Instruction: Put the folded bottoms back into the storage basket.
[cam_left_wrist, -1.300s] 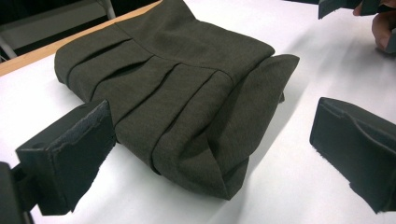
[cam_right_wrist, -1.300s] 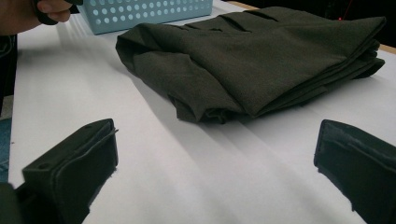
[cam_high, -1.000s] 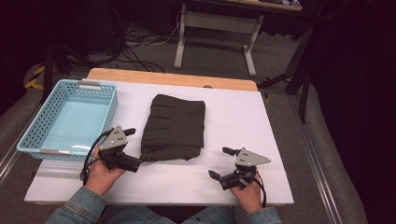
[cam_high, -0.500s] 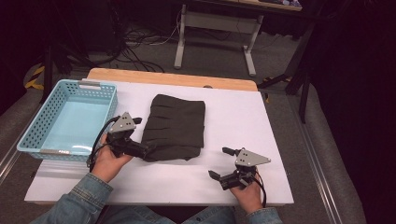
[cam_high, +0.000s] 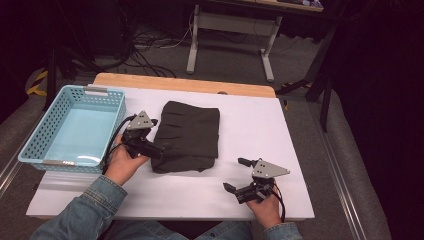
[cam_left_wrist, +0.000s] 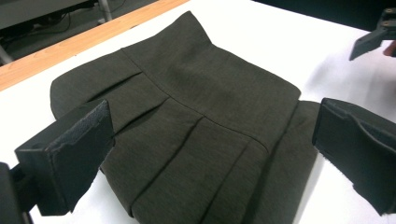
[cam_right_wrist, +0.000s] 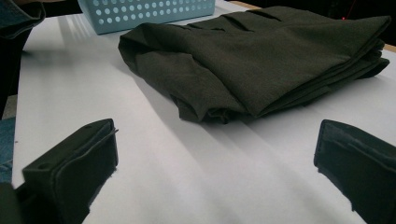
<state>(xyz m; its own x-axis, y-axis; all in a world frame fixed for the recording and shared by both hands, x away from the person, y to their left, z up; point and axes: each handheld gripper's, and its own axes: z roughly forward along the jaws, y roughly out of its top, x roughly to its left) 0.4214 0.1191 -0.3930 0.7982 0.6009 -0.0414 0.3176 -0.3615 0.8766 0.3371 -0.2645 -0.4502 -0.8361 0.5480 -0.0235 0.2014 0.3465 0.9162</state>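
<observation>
A dark olive folded garment (cam_high: 189, 134) with pleats lies in the middle of the white table (cam_high: 260, 125). My left gripper (cam_high: 155, 137) is at the garment's left edge, open, its jaws either side of the near left part of the cloth. In the left gripper view the left gripper (cam_left_wrist: 212, 128) stands wide open over the pleated garment (cam_left_wrist: 196, 93), gripping nothing. My right gripper (cam_high: 237, 175) rests open near the front right of the table, apart from the cloth. In the right gripper view the right gripper (cam_right_wrist: 217, 140) faces the garment (cam_right_wrist: 261, 56) across bare table.
A light blue perforated basket (cam_high: 42, 137), empty, stands at the table's left side, close to the left hand; its wall (cam_right_wrist: 149, 11) shows beyond the cloth. A wooden strip (cam_high: 185, 83) runs along the table's far edge. Cables and desk legs lie on the floor beyond.
The left hand has carried its gripper forward and right, from beside the basket to the garment's left edge. The right gripper has not moved.
</observation>
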